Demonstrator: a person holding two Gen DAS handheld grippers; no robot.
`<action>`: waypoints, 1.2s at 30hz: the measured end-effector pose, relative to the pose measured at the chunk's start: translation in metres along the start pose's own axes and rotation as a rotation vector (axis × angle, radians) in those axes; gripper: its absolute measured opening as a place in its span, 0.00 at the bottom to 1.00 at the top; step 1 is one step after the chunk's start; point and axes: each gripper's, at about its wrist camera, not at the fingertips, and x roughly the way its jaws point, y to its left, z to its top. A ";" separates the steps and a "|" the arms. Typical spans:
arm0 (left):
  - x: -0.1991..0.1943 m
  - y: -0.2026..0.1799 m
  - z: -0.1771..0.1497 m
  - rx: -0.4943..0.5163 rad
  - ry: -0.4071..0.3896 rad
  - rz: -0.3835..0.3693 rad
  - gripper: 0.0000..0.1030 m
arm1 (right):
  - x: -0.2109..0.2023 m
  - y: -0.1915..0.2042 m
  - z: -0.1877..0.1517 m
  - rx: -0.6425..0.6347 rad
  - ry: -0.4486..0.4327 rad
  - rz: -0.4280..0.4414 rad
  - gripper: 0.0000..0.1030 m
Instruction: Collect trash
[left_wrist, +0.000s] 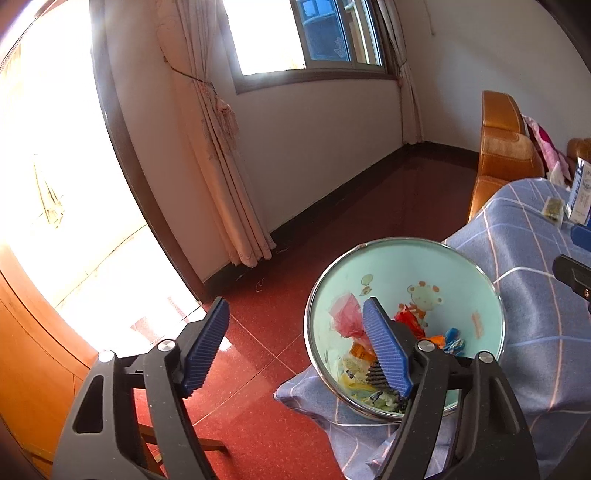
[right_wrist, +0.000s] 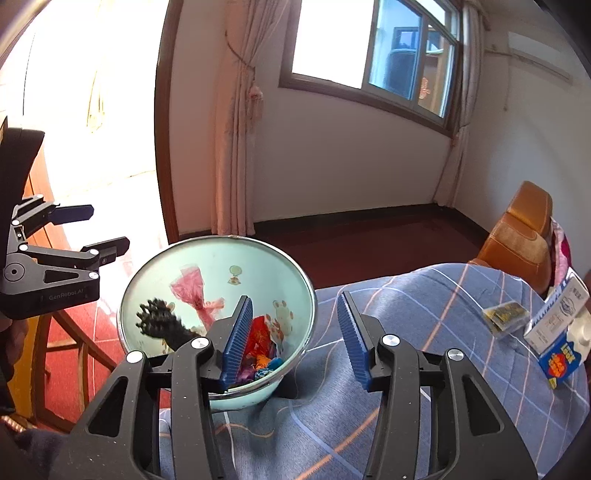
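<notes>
a blue checked tablecloth (right_wrist: 424, 332) covers the table; at its edge sits a mint bowl (right_wrist: 221, 258) with a steel rim, holding the trash: a pink wrapper (right_wrist: 192, 288), a red wrapper (right_wrist: 258, 338), a black comb-like piece (right_wrist: 162, 325). further right lie a small packet (right_wrist: 504, 317) and a carton (right_wrist: 557, 328). beyond, red floor (left_wrist: 295, 258), curtains (left_wrist: 221, 166), a window (left_wrist: 306, 37). the left gripper (left_wrist: 295, 347) and right gripper (right_wrist: 295, 336) angle down, both jaws apart, gripping nothing.
</notes>
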 end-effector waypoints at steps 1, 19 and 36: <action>-0.006 0.000 0.002 -0.009 -0.017 -0.005 0.78 | -0.011 -0.004 -0.002 0.036 -0.023 -0.014 0.50; -0.060 -0.017 0.012 -0.027 -0.138 -0.046 0.83 | -0.098 -0.010 -0.016 0.153 -0.168 -0.085 0.58; -0.067 -0.013 0.012 -0.035 -0.152 -0.063 0.88 | -0.115 -0.012 -0.022 0.160 -0.199 -0.111 0.60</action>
